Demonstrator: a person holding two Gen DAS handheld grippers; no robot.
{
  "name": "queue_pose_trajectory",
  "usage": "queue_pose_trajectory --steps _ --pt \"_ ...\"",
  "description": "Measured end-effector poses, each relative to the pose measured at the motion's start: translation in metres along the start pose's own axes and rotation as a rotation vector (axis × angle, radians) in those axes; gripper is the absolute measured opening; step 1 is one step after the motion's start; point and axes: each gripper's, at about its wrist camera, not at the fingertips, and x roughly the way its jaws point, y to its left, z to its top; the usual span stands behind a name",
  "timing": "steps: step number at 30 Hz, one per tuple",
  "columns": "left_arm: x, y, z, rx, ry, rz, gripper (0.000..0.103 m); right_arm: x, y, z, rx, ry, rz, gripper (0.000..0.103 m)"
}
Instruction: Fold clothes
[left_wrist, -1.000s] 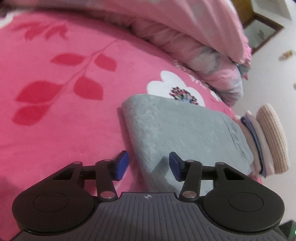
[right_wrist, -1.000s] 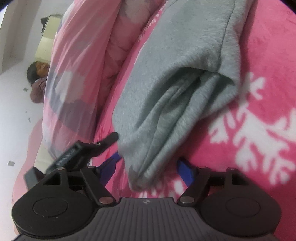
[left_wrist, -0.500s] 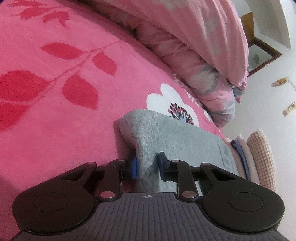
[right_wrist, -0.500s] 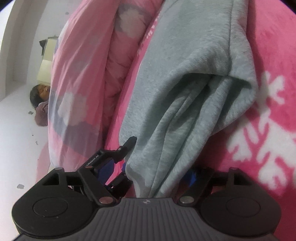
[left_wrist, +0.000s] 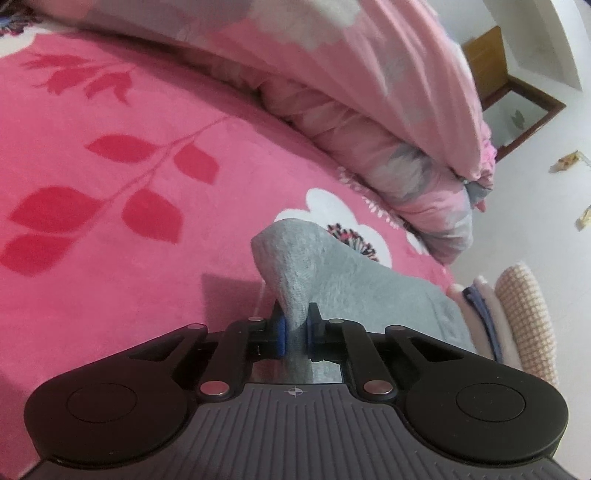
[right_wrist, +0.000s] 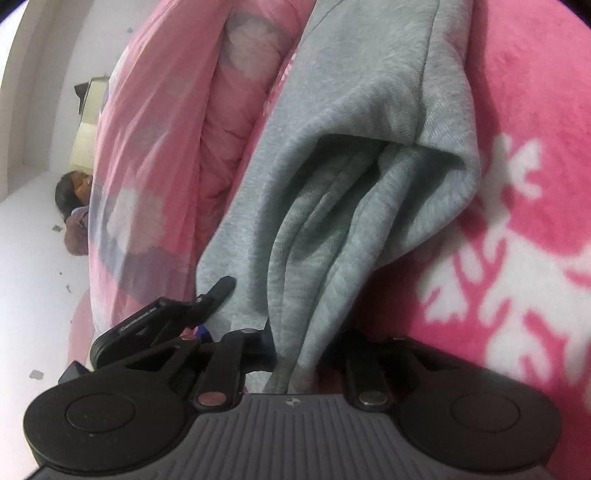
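The grey garment (left_wrist: 354, 280) lies on the pink bed (left_wrist: 110, 258), stretching away from both hand-held grippers (left (left_wrist: 294, 330), right (right_wrist: 295, 354)), each pinching a near corner.

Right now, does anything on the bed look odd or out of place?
Nothing stands out. Both grippers, left gripper and right gripper, are shut on the grey garment, which lies folded on the pink blanket. Nothing looks torn or spilled.
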Motion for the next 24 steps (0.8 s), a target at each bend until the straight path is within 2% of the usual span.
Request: queue_pose_trajectory --steps 7,10,13,18,22,23,24 --pt "-0.059 0.006 0.009 0.029 -0.016 0.061 0.008 -0.014 0.025 -0.024 -0.024 0.03 0.025 0.015" --pt "-0.086 0.012 0.013 0.04 -0.026 0.095 0.007 -0.014 0.04 -0.049 -0.034 0.095 0.054 0.015" --pt "-0.127 0.033 0.021 0.043 -0.061 0.172 0.007 -0.006 0.06 -0.084 -0.07 0.183 0.082 0.015" --pt "-0.193 0.07 0.034 0.049 -0.109 0.3 0.008 0.019 0.072 -0.114 -0.107 0.309 0.086 0.015" --pt "-0.2 0.104 0.037 0.013 -0.062 0.401 0.012 0.038 0.08 -0.138 -0.136 0.41 0.089 0.019" --pt "-0.203 0.109 0.038 0.006 -0.075 0.427 0.016 0.043 0.082 -0.143 -0.143 0.435 0.09 0.022" --pt "-0.208 0.113 0.039 -0.006 -0.094 0.45 0.027 0.048 0.084 -0.149 -0.15 0.461 0.091 0.025"
